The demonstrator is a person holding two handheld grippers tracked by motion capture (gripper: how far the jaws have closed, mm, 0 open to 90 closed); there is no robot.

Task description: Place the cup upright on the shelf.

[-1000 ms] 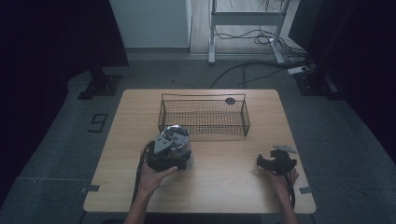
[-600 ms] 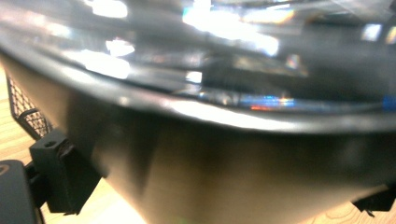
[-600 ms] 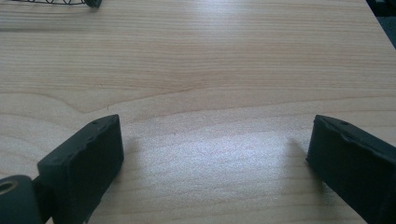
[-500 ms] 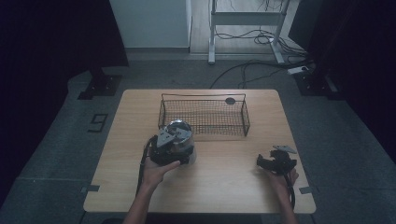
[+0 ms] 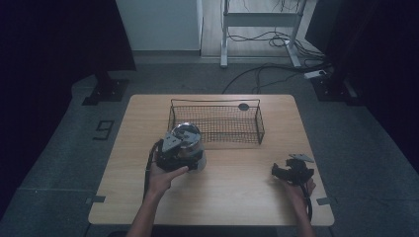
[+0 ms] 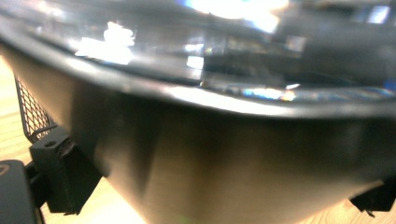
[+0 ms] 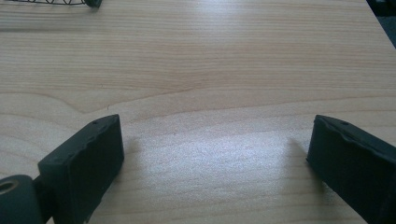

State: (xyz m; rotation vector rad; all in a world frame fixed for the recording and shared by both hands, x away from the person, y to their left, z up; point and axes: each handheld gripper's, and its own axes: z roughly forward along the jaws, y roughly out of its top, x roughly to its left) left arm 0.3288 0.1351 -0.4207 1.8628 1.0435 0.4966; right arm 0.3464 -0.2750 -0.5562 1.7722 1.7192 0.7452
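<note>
The left hand-held gripper [image 5: 179, 148] is held above the left half of the bench [image 5: 232, 197], just in front of the basket's near-left corner, and its jaws are clamped on a shiny metal bowl [image 5: 187, 140]. In the left gripper view the bowl [image 6: 224, 154] is seen pressed between the two black jaws, one at the lower left and one at the lower right, with its rim crossing the upper part of the picture; a bit of black mesh is seen at the left edge. The left hand [image 5: 165, 175] is wrapped round the gripper from below, and a cable is seen looping down beside the wrist.

The right hand-held gripper [image 5: 291, 172] is held low over the bench near its right front edge, well apart from the bowl. Its jaws are spread wide, with nothing but bare wood between them [image 7: 215, 140].

The wire basket [image 5: 216, 123] is set on the far middle of the bench, and a small dark round spot [image 5: 243, 106] is seen on the bench just behind its far rim
</note>
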